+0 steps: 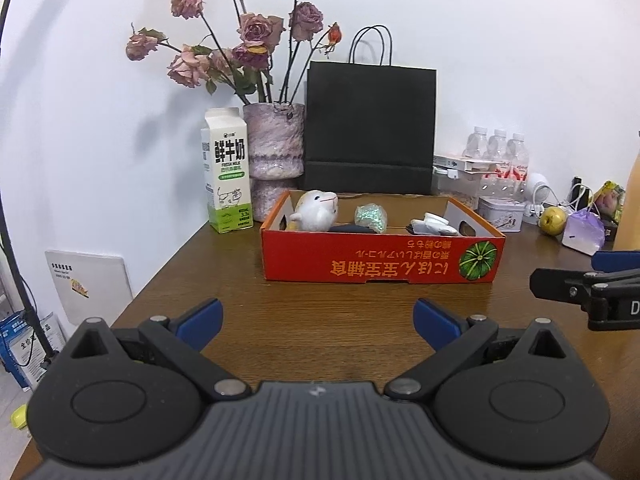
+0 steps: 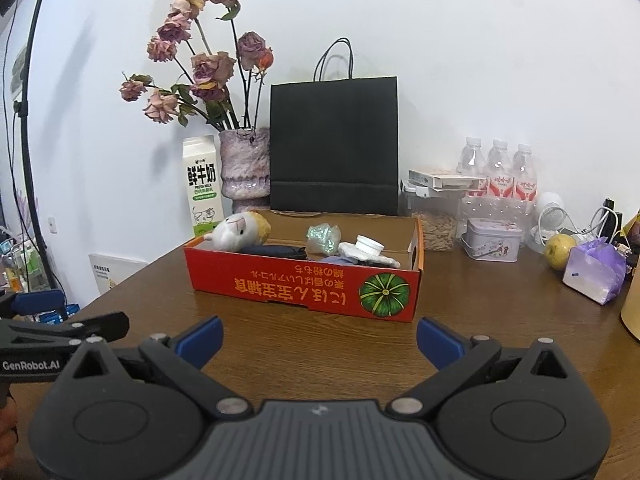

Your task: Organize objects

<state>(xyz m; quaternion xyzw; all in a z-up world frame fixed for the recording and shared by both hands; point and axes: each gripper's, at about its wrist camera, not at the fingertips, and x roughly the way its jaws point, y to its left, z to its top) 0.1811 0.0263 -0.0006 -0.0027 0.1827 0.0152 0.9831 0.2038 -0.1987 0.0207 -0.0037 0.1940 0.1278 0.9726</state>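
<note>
Left gripper low over the bench, jaws spread wide, holding nothing. Straight ahead, well apart, red box lying broadside, long axis running left to right. Inside, from the left: plush toy, glittery lump, white cap. Right gripper likewise gaping and empty, facing the box's right half, seemingly a touch nearer.

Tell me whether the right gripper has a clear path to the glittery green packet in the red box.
Probably yes. The right gripper is open, the red box has no lid, and the glittery green packet lies uncovered; only the low front wall must be cleared.
</note>
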